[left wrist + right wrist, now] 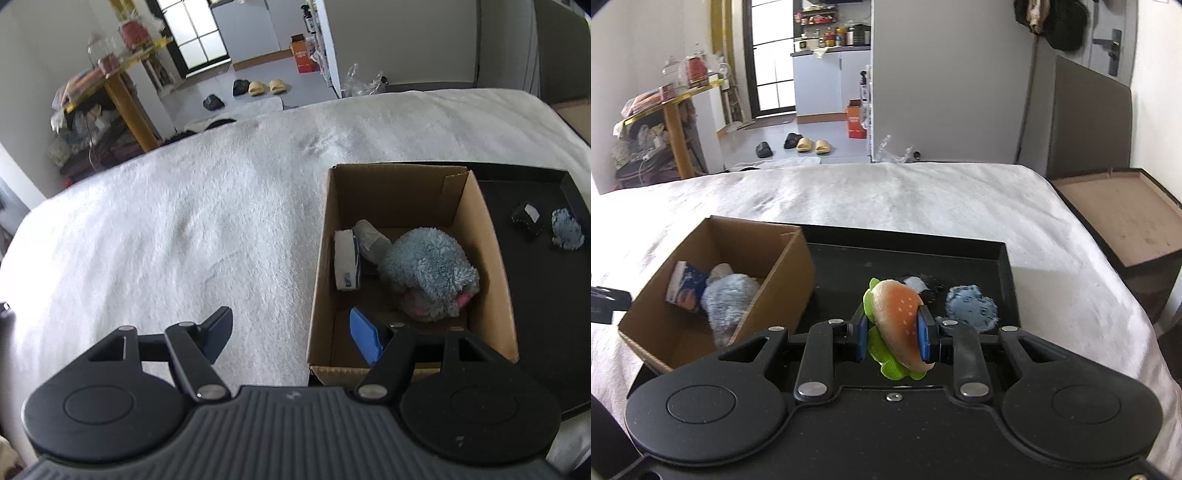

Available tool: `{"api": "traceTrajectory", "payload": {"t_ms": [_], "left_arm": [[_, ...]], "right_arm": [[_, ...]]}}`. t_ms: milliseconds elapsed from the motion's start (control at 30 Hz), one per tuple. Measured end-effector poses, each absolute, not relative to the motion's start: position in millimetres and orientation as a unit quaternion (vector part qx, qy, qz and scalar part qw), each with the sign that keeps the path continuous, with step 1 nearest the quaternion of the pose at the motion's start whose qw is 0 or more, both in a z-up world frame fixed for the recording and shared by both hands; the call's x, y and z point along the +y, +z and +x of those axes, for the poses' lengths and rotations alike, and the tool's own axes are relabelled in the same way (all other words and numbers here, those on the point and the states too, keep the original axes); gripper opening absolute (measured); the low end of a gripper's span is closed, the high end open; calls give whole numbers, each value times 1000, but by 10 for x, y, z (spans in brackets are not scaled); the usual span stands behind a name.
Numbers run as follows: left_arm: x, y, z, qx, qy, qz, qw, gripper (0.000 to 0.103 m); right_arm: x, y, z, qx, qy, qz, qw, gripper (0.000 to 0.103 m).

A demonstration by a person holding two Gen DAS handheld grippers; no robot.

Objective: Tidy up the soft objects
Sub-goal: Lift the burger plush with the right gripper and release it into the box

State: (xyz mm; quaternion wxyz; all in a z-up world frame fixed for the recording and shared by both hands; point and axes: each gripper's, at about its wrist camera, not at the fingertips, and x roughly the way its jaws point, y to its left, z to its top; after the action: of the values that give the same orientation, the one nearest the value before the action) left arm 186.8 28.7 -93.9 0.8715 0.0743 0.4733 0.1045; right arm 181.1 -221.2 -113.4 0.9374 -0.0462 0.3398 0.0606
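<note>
Left wrist view: left claw (295, 334) released, nothing between its blue pads; the right pad hangs over the near left corner of the open brown cardboard box (406, 266), the left pad over the white fluffy bed cover (184, 221). In the box: fluffy grey-blue plush toy with pink patches (432, 273) at centre-right, white-and-blue tissue pack (347, 264) standing against the wall at 9 o'clock, grey rolled cloth (371, 238) at 11. Black flat tray (535, 295) touches the box at 3 o'clock and carries a small black soft item (528, 218) and a small blue fuzzy piece (567, 234), just beside each other.

Right wrist view: right claw (893, 334) clenched on a plush hamburger with orange bun and green lettuce frill (897, 325), held tilted above the tray, pads on both bun sides. Box at 9 o'clock of the burger, blue piece at 2.
</note>
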Motion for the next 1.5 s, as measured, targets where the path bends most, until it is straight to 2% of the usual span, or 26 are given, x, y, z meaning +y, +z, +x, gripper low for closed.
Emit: {"api": "traceTrajectory", "payload": {"t_ms": [300,667,767,933,1133,1300,1400,1500], "left_arm": [[384,-1015,1903,486,87,47,868,68],[481,-1109,1948,499,72,25,864,62],[511,-1145,1962,503,68,17,861,54],[603,-1213,2007,515,59,-10,855,31],[656,-1300,2048,524,48,-24,850,19],[682,-1323,2054,523,41,-35,850,18],[720,-1332,2059,524,38,-45,850,18],[733,-1334,2060,523,38,-49,850,18]], "right_arm": [[-1887,-1048,1788,329,86,-76,937,26],[-1510,-987,1772,316,129,-107,934,26],[-1398,-995,1775,316,145,-113,931,26],[-1202,-1033,1786,321,173,-131,922,26],[-1019,-1016,1862,325,199,-144,913,26],[-914,-1007,1900,335,227,-124,906,27],[-859,-1031,1905,343,241,-110,901,30],[-830,-1055,1909,351,260,-95,894,46]]}}
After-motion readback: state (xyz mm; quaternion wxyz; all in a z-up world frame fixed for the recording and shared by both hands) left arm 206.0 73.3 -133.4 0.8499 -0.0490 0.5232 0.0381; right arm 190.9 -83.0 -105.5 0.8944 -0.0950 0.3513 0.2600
